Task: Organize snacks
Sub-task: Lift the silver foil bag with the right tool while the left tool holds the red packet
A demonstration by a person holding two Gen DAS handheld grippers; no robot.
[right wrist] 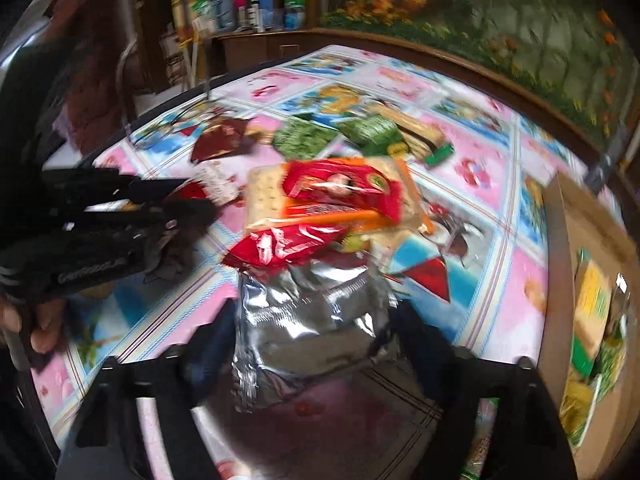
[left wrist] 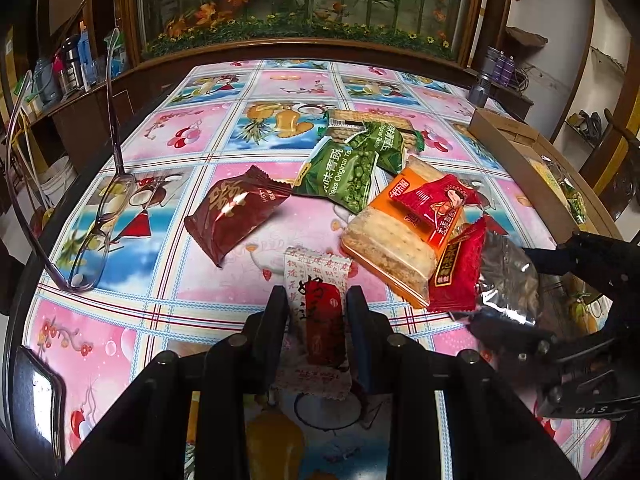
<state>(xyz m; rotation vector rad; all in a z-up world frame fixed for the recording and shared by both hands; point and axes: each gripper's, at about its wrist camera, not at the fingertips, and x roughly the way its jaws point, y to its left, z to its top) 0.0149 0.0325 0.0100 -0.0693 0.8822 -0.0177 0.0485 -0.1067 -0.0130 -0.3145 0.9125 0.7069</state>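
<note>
Snacks lie in a loose pile on a table (left wrist: 132, 320) covered with a pink-and-blue fruit-print cloth.

Left gripper (left wrist: 316, 300): clenched on a white-and-red candy wrapper (left wrist: 320, 312). The wrapper stands between the two black fingers, its printed top edge projecting past the fingertips.

Right gripper (right wrist: 316, 312): jaws parted. A silver foil packet (right wrist: 312, 320) lies between the fingers. Blur in the right wrist view hides whether the pads touch it. In the left wrist view the same packet sits between the two black finger ends at the right edge of the pile.

Pile layout, left wrist view:
- Brown wrapper (left wrist: 236, 212), alone, left of the pile.
- Two green pea packets (left wrist: 344, 172), overlapping, at the far side.
- Clear-wrapped cracker stack (left wrist: 384, 124), behind and partly under the green packets.
- Orange cracker pack (left wrist: 392, 248), at the centre of the pile.
- Red sachet with a figure print (left wrist: 436, 208), resting on the orange pack.
- Dark red sachet (left wrist: 456, 276), just beside the orange pack and touching the silver foil packet.

Cardboard box (left wrist: 516, 144): at the right edge of the table, holding green and yellow packets.

Eyeglasses (left wrist: 100, 220): at the left side of the table, lenses down on the cloth, temples raised.
</note>
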